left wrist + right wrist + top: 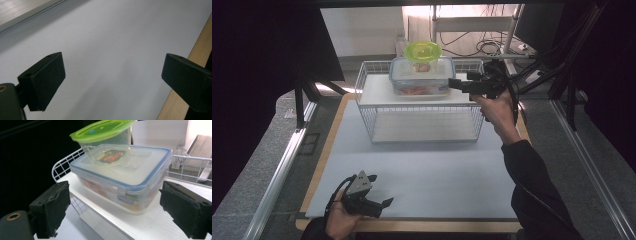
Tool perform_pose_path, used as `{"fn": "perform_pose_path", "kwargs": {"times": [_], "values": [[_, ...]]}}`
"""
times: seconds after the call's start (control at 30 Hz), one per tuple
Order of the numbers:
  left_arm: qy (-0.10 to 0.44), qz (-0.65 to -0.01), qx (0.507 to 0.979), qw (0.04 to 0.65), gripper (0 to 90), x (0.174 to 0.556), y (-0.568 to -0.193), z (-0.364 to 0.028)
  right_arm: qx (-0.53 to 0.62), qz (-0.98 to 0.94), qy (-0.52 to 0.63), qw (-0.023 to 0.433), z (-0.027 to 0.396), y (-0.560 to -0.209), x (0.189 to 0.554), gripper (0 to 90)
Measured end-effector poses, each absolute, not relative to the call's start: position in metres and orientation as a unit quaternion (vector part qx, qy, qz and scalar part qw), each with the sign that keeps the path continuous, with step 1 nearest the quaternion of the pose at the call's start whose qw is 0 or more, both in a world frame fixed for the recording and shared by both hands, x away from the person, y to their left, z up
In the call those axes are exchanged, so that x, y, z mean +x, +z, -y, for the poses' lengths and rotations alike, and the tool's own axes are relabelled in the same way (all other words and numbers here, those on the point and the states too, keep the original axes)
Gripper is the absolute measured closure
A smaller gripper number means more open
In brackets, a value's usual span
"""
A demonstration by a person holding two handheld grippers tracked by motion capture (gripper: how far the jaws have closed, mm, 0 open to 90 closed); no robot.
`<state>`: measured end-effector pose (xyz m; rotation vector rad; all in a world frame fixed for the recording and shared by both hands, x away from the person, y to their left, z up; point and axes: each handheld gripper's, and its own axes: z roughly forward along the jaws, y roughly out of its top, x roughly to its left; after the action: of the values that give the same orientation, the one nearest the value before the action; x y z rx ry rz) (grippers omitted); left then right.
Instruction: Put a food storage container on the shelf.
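Right gripper (453,83) spread wide at a clear box (421,76) on the wire shelf (422,97).
Its own view reveals a green-lidded tub (105,138) stacked on top; left gripper (112,82) gapes over bare mat (112,37).

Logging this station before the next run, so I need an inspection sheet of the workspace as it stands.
Surface: pale mat on a wood-edged table, bare in front.
Job's things: clear rectangular container on the white wire rack; green-lidded tub stacked on it.
Clutter: nothing seen.
Grippers: left gripper open, low over the mat; right gripper open, facing the container's corner.
Cables: black cable trailing from the right gripper; loose wires behind the table.
Surroundings: dark curtains, metal rail.
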<state>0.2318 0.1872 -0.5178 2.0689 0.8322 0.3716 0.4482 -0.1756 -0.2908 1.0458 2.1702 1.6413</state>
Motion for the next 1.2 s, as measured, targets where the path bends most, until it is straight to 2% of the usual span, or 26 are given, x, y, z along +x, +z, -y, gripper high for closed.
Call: {"fn": "perform_pose_path", "kwargs": {"times": [0.63, 1.2], "values": [[0.154, -0.334, 0.829, 0.422, 4.3, 0.232, -0.519, -0.187, 0.309, -0.772, 0.534, 0.155, 0.176, -0.312, 0.429, 3.3], [0.156, -0.331, 0.832, 0.418, 4.3, 0.232, -0.519, -0.187, 0.288, -0.769, 0.544, 0.171, 0.182, -0.330, 0.407, 0.0]]}}
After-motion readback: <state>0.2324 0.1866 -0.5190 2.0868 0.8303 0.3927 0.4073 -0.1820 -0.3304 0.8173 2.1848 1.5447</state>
